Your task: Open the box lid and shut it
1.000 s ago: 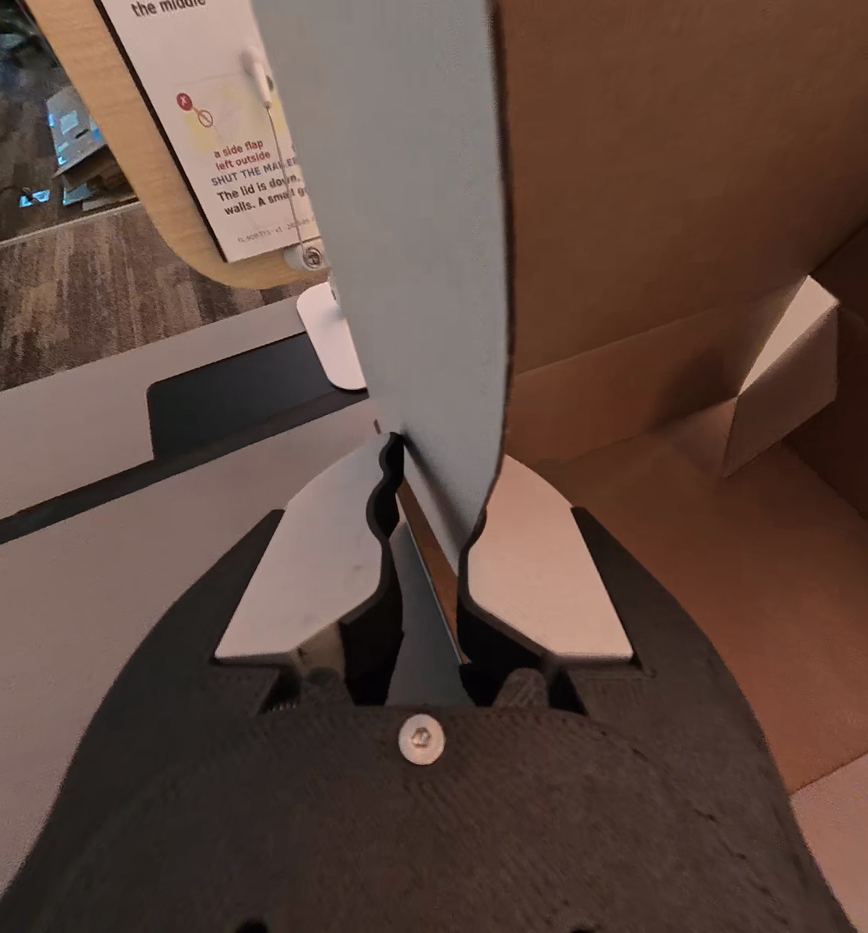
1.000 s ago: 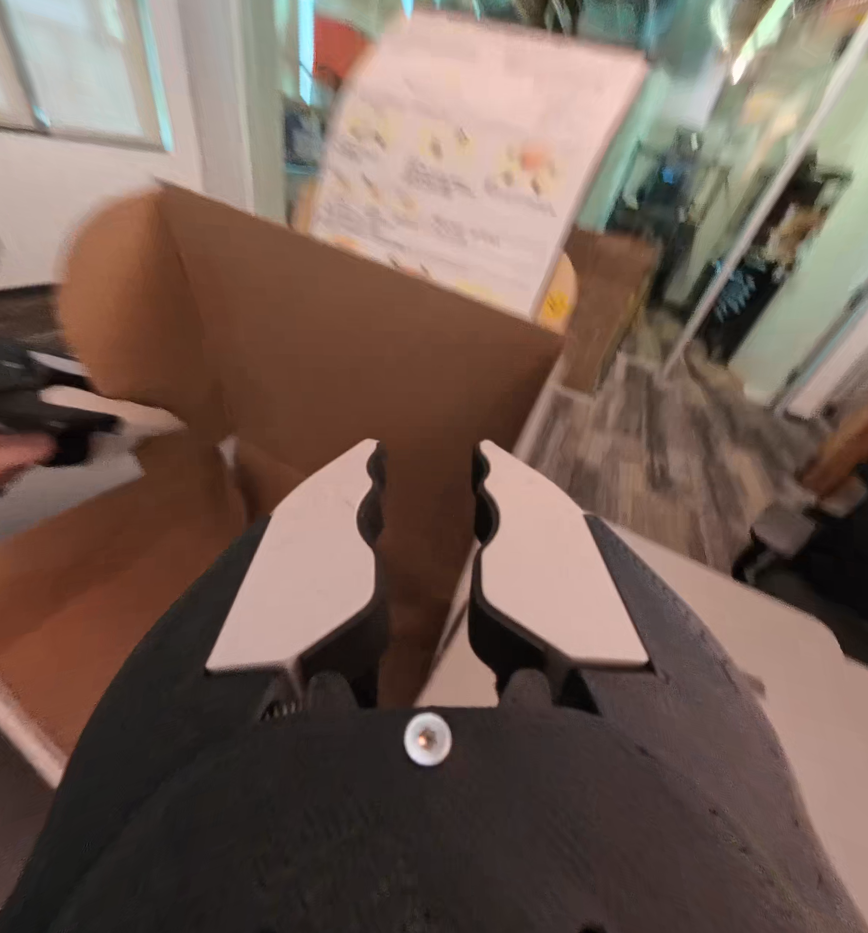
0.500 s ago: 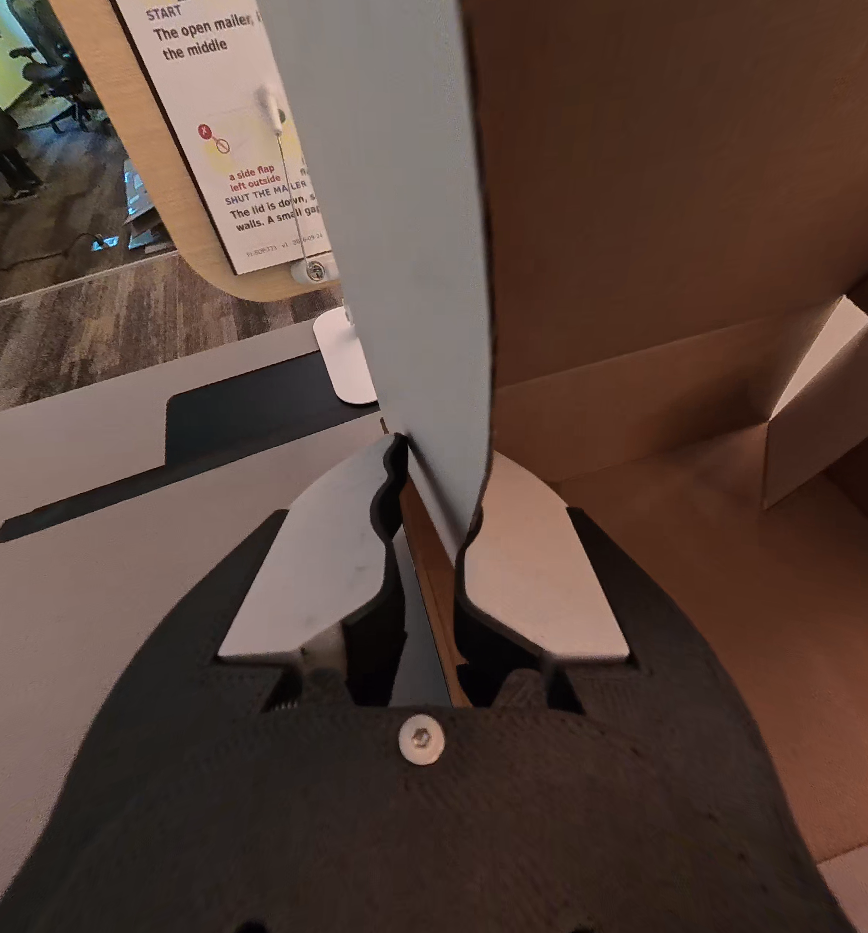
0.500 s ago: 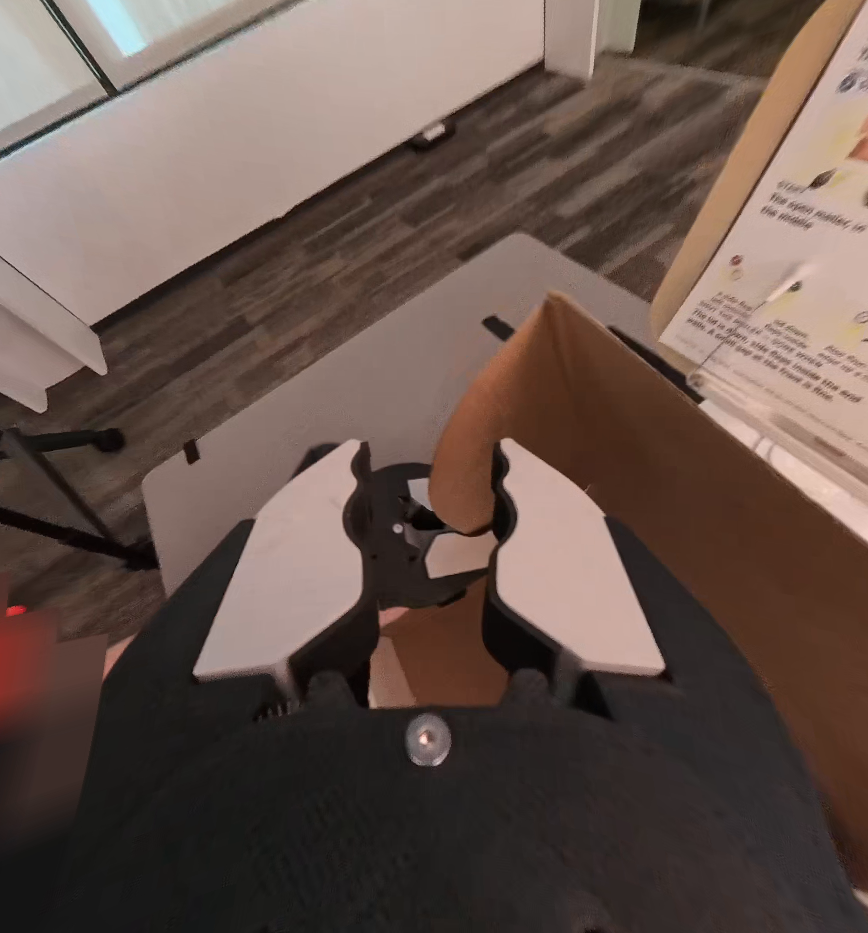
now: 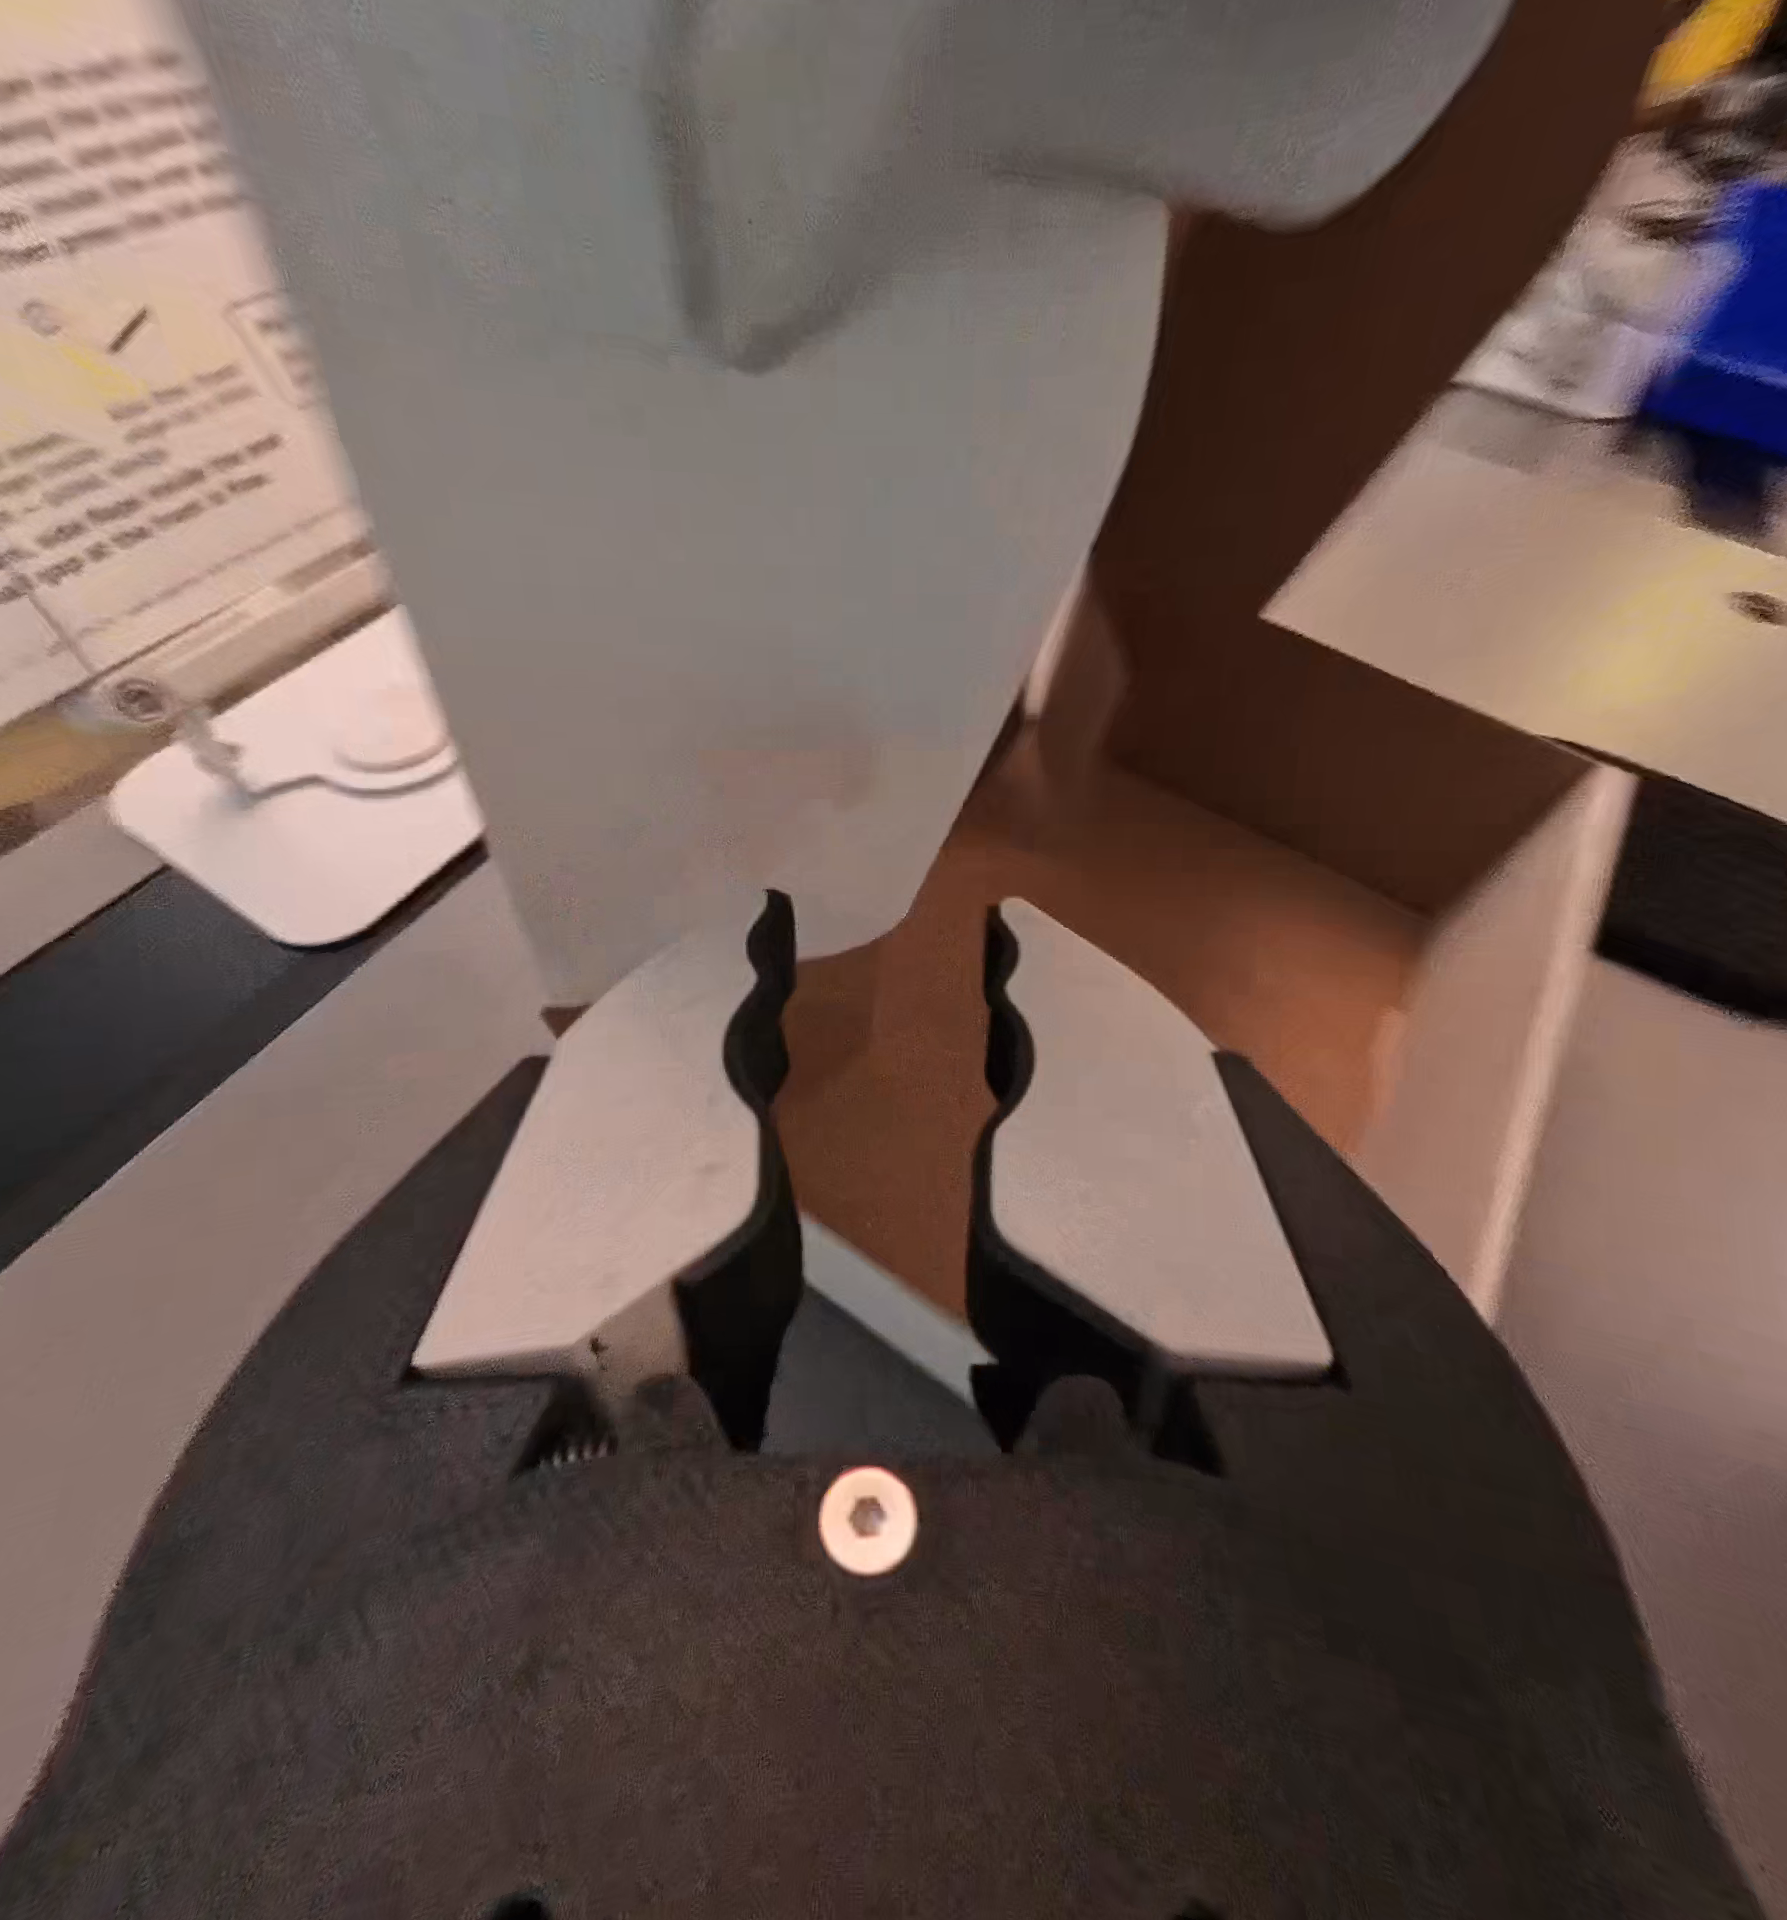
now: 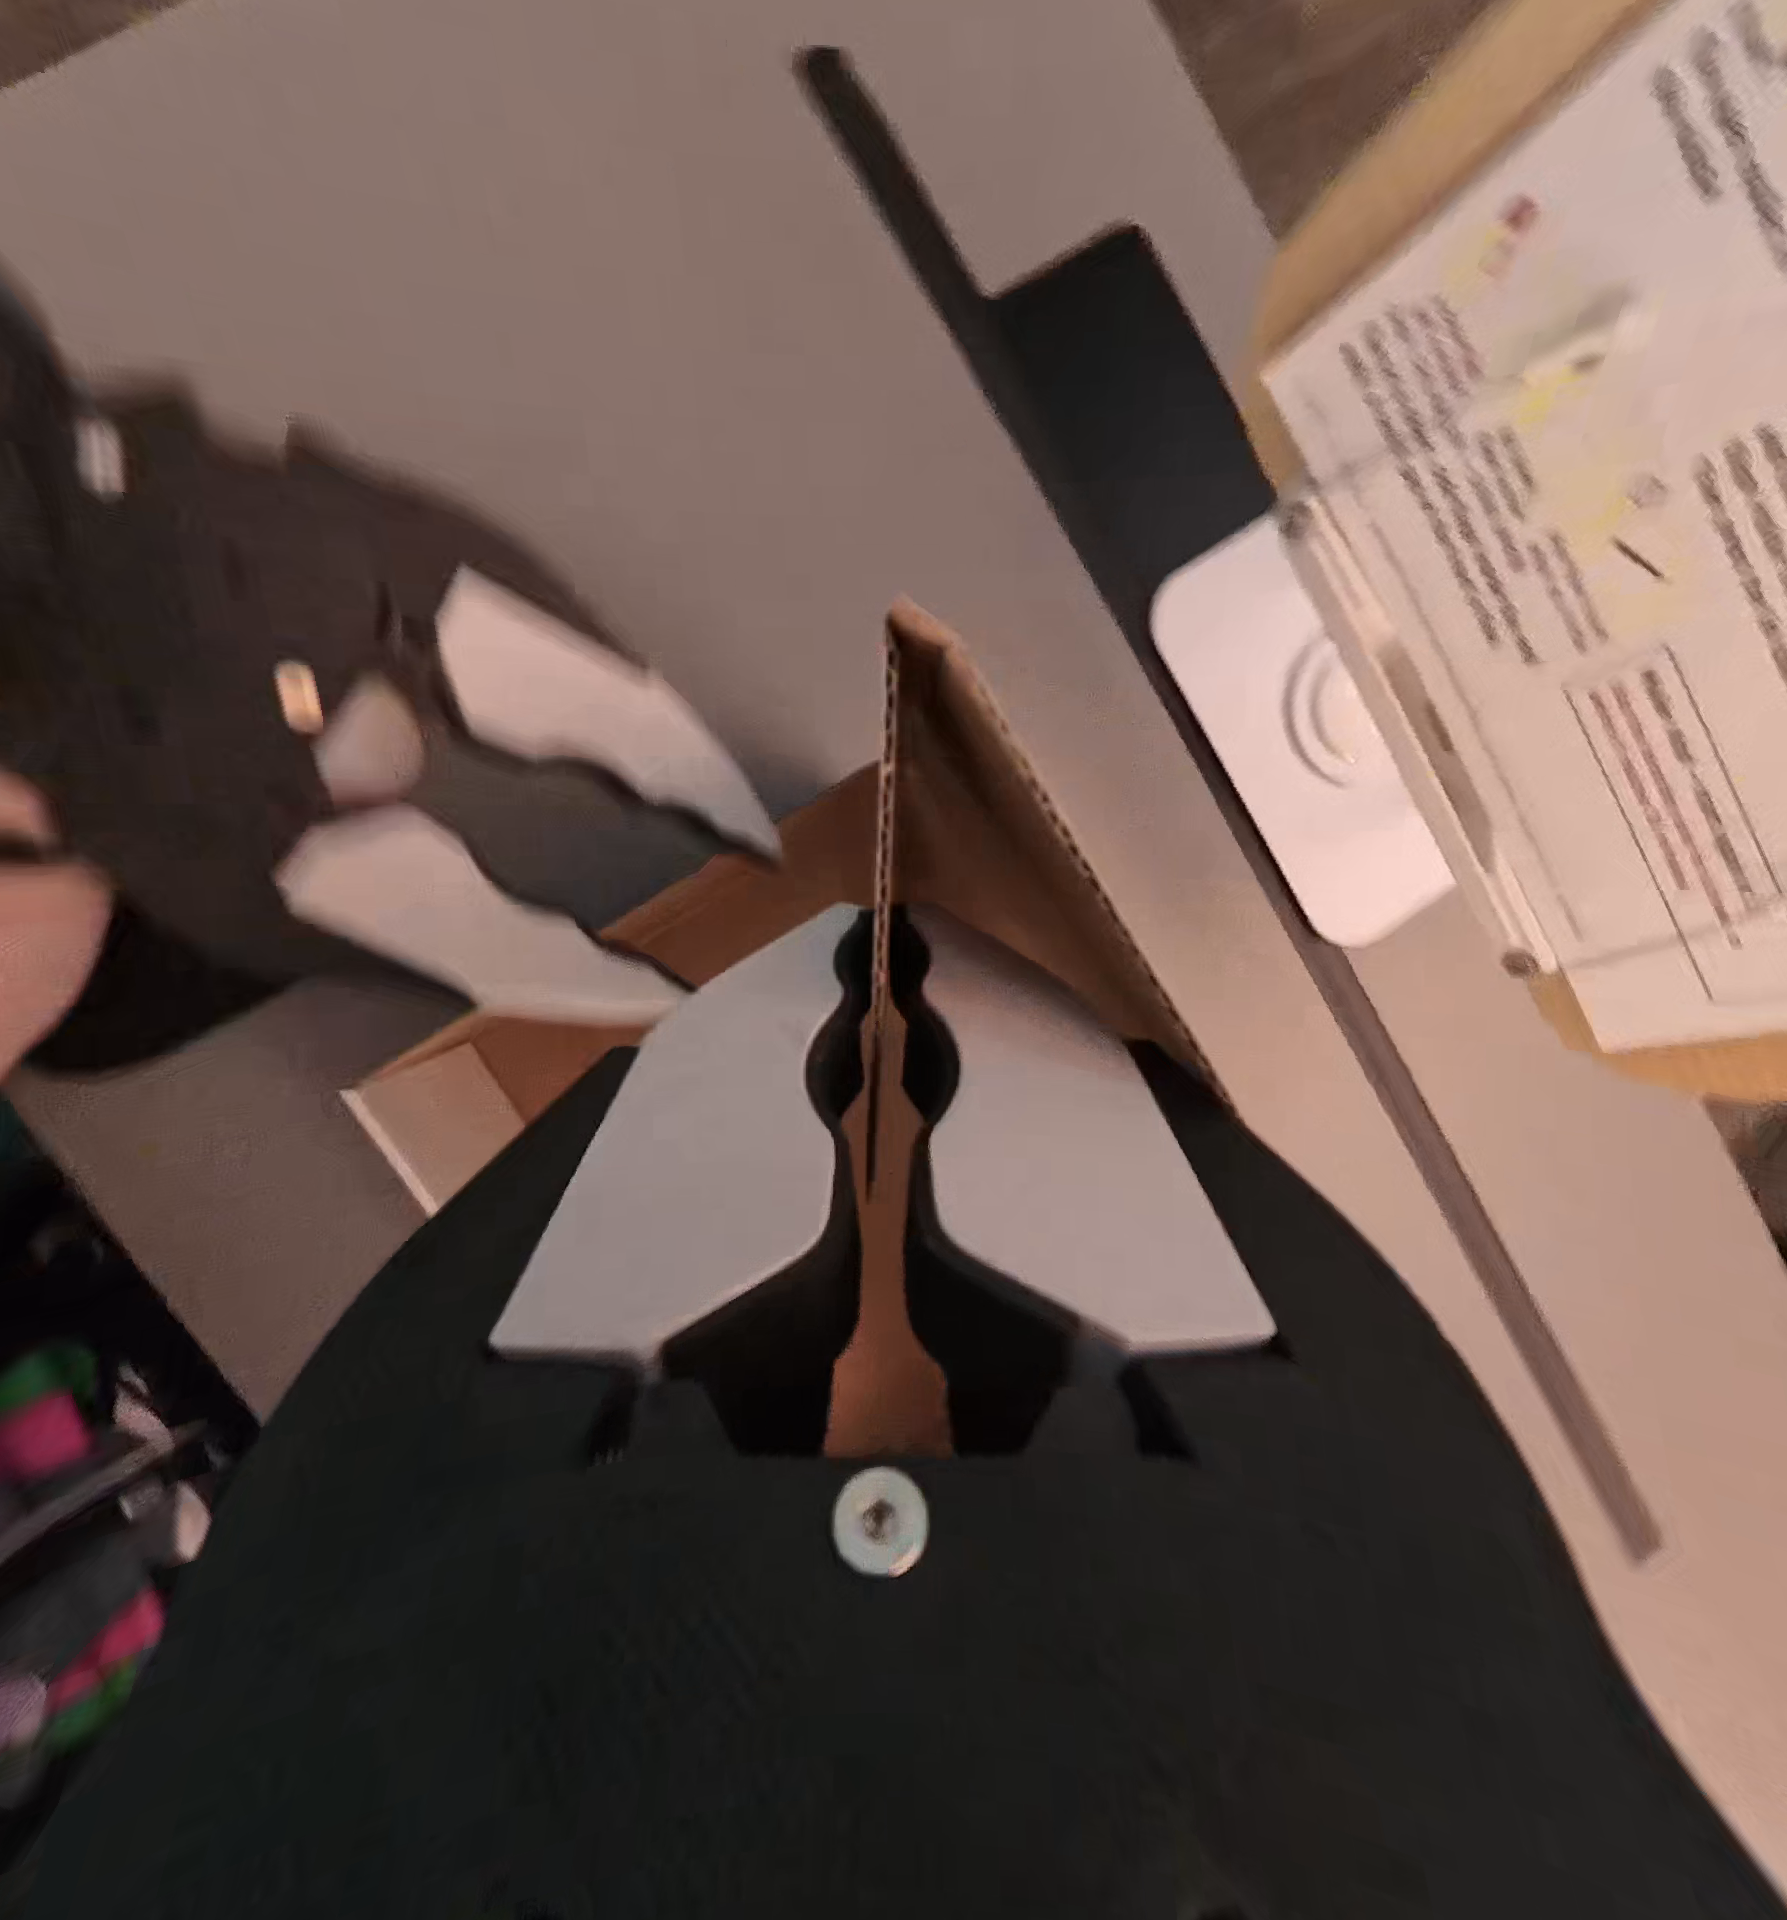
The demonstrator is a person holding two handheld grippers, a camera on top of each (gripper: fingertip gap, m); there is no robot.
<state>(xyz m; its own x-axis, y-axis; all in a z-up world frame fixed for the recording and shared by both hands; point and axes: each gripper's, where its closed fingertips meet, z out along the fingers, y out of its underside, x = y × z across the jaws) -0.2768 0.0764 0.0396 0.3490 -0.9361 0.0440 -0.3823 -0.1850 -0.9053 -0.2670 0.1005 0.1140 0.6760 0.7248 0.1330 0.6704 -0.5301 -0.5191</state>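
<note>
The cardboard box (image 5: 1159, 914) stands open on the grey table, brown inside and white outside. Its raised lid's side flap (image 5: 743, 540) stands upright just ahead of my left gripper (image 5: 884, 935), which is open and holds nothing. The flap's lower end sits by the left fingertip. In the right wrist view the lid (image 6: 972, 790) shows edge-on, and my right gripper (image 6: 884, 925) is shut on its corrugated edge. The left gripper (image 6: 556, 790) shows blurred at the left of that view, jaws apart, over the box's corner (image 6: 432, 1112).
A printed instruction sheet on a wooden board (image 6: 1595, 623) stands on a white base (image 6: 1284, 748) behind the box; it also shows in the left wrist view (image 5: 89, 416). A black slot (image 6: 1034, 332) runs across the table (image 6: 453, 260). A blue bin (image 5: 1762, 343) is far right.
My left gripper has opened and let go of the lid's flap. My right gripper has swung down over the box and closed on the lid's edge.
</note>
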